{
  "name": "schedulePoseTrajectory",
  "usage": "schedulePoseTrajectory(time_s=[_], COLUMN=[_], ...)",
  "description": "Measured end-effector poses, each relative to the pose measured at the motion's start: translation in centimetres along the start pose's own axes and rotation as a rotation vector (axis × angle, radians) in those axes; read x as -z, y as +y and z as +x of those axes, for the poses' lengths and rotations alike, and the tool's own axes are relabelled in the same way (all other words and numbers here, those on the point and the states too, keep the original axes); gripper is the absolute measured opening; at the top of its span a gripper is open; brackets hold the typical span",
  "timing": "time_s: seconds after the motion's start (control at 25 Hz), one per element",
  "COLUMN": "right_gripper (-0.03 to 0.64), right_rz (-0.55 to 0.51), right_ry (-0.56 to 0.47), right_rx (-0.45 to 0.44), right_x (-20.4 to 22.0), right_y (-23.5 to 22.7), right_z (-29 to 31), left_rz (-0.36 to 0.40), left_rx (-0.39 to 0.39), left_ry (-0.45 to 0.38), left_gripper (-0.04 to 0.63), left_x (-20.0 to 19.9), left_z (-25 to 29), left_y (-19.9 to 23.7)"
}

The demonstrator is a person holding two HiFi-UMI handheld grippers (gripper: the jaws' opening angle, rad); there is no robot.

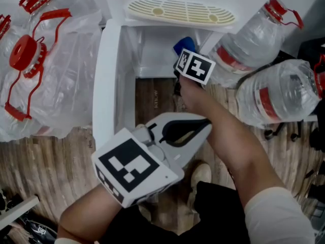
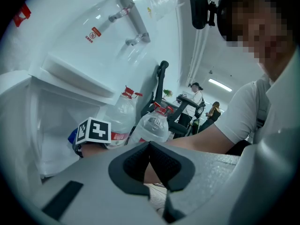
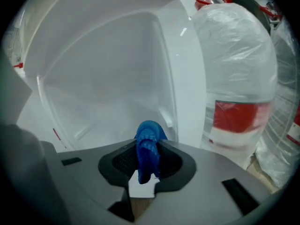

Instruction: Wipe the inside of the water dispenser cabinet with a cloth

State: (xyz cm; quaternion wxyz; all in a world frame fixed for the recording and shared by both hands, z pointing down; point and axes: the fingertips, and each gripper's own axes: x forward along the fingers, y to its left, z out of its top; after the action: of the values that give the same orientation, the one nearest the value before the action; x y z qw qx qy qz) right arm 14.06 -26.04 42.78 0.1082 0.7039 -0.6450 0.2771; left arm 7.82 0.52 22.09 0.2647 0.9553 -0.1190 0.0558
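Note:
The white water dispenser cabinet [image 1: 147,60] stands open below me, its door [image 1: 105,80] swung out to the left. My right gripper [image 1: 183,51] reaches into the opening at its right side, shut on a blue cloth [image 1: 184,43]. In the right gripper view the cloth [image 3: 149,146] is pinched between the jaws and points at the white inner wall [image 3: 108,83], just short of it. My left gripper [image 1: 207,125] hovers over the floor in front of the cabinet, shut with nothing in it [image 2: 150,150].
Two large water bottles [image 1: 254,39] [image 1: 284,93] lie right of the cabinet, close to my right arm. Bagged bottles with red handles [image 1: 45,70] are on the left. A cream drip grille [image 1: 180,11] tops the dispenser. My shoe [image 1: 200,174] rests on the wood floor.

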Motion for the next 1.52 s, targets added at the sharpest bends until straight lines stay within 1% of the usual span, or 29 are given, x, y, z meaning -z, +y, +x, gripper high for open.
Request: schedulePoseTrajectory(time_s=[0.16,0.28,0.36,0.48,0.68,0.76,0.88,1.04,1.2,1.32,1.44,1.52], right_gripper=[0.083,0.083,0.083,0.083,0.083,0.083,0.083,0.083,0.083,0.083,0.084,0.084], right_rz=[-0.006,0.012,0.050,0.133,0.268,0.290,0.280,0.243,0.142,0.087,-0.034,-0.159], right_ry=[0.014,-0.001,-0.019,-0.037,-0.049,-0.051,-0.044,-0.010,0.024,0.054,0.053,0.033], right_rx=[-0.034,-0.027,-0.013,0.012,0.053,0.067,0.062,0.027,-0.022,-0.037,-0.060,-0.092], right_x=[0.8,0.5,0.1,-0.1,-0.3,-0.2,0.3,1.5,2.7,3.7,3.8,3.3], right_y=[0.2,0.7,0.9,0.9,-0.1,-0.6,-0.7,-0.8,-1.2,-2.5,-2.9,-1.8], right_z=[-0.7,0.5,1.7,3.5,6.0,6.5,6.7,5.8,4.0,2.5,1.2,0.8], left_rz=[0.002,0.003,0.005,0.005,0.009,0.000,-0.007,-0.010,-0.001,0.001,0.005,0.003], left_rx=[-0.006,-0.011,-0.017,-0.018,-0.031,-0.038,-0.048,-0.039,-0.014,0.003,0.011,0.006], left_ry=[0.001,0.000,-0.009,-0.025,-0.021,-0.020,-0.012,-0.006,-0.008,-0.008,-0.007,-0.003], left_gripper=[0.003,0.003,0.003,0.003,0.003,0.003,0.003,0.003,0.003,0.003,0.003,0.003], left_x=[0.0,-0.1,-0.4,-0.7,-0.5,-0.4,-0.2,0.0,-0.2,-0.1,-0.1,0.1], left_z=[0.0,0.0,-0.2,-0.6,-1.2,-1.2,-1.0,-0.6,-0.4,-0.4,-0.5,-0.7], left_y=[0.3,0.2,0.1,-0.1,-0.2,-0.1,0.2,0.3,0.0,-0.3,-0.6,-0.5])
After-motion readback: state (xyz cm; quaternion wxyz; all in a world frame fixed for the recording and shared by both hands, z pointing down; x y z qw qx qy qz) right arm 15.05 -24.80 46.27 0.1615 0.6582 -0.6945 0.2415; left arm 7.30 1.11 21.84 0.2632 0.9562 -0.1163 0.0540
